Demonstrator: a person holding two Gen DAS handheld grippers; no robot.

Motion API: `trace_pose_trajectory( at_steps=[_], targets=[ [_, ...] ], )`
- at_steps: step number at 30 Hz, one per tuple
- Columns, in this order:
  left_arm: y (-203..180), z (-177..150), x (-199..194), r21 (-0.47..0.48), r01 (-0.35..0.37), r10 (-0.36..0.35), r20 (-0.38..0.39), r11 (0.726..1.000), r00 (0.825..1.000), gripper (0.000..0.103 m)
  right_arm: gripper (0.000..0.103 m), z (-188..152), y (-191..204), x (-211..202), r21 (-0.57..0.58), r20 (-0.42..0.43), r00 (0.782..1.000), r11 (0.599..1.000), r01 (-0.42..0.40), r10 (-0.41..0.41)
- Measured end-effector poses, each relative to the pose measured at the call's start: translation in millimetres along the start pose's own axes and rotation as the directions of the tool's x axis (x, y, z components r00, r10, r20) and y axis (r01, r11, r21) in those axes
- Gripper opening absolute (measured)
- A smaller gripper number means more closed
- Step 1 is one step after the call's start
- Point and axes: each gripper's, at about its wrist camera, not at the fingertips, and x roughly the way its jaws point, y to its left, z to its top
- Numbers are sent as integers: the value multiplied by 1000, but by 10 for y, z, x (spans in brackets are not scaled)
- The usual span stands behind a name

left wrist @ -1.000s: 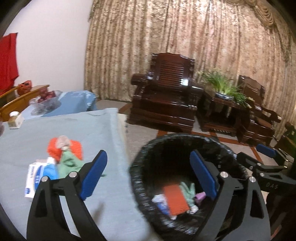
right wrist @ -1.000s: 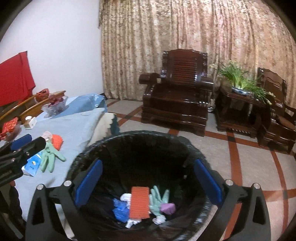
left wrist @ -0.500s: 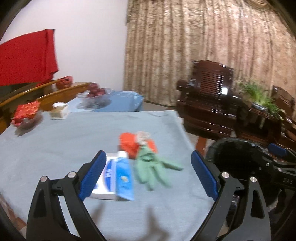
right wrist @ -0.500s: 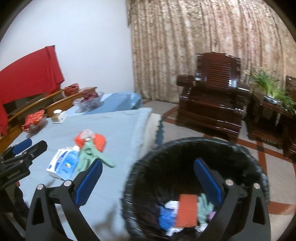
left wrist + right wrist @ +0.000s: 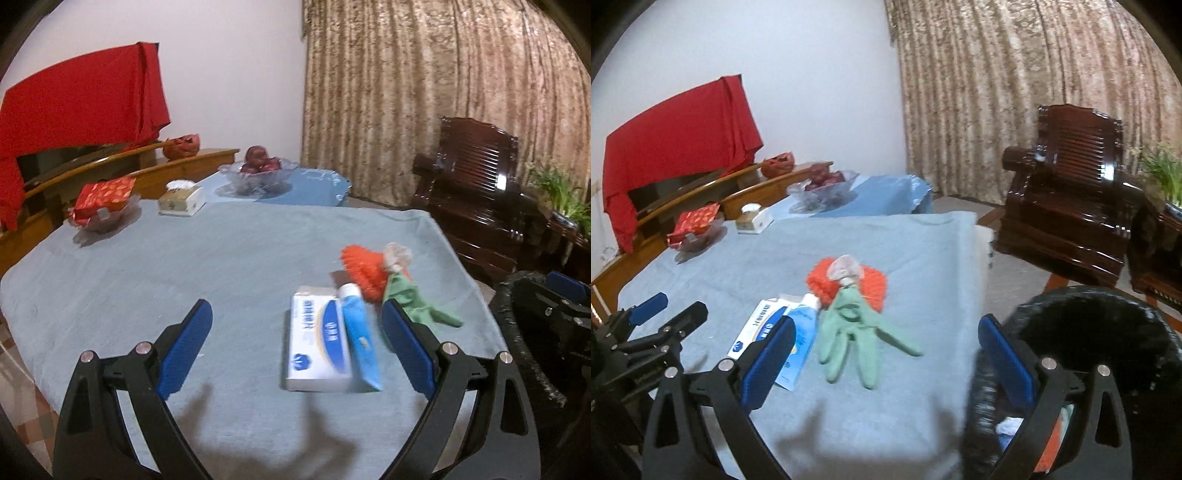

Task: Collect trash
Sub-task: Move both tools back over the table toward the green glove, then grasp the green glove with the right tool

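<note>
While your left gripper (image 5: 295, 347) and right gripper (image 5: 886, 354) gape empty, the green glove (image 5: 855, 334) lies between the right fingers, fingertips toward you, blue tube (image 5: 799, 341) alongside, bin (image 5: 1108, 332) rightward.

- Table cloth (image 5: 916, 251): pale blue-grey.
- Glove (image 5: 857, 328) on it: mint green.
- Scrubber (image 5: 827, 280) behind the glove: orange-red.
- Box (image 5: 317, 347) left of the glove: white and blue.
- Bin liner (image 5: 1108, 314) right of the glove: black.
</note>
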Motion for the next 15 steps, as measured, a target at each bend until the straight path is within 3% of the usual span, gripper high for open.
trace_pose_trajectory(
  at_steps=[15],
  targets=[
    [208, 29, 726, -47, -26, 23, -54, 999, 998, 90, 93, -73, 137, 1094, -10, -151, 988, 1000, 21, -23]
  ],
)
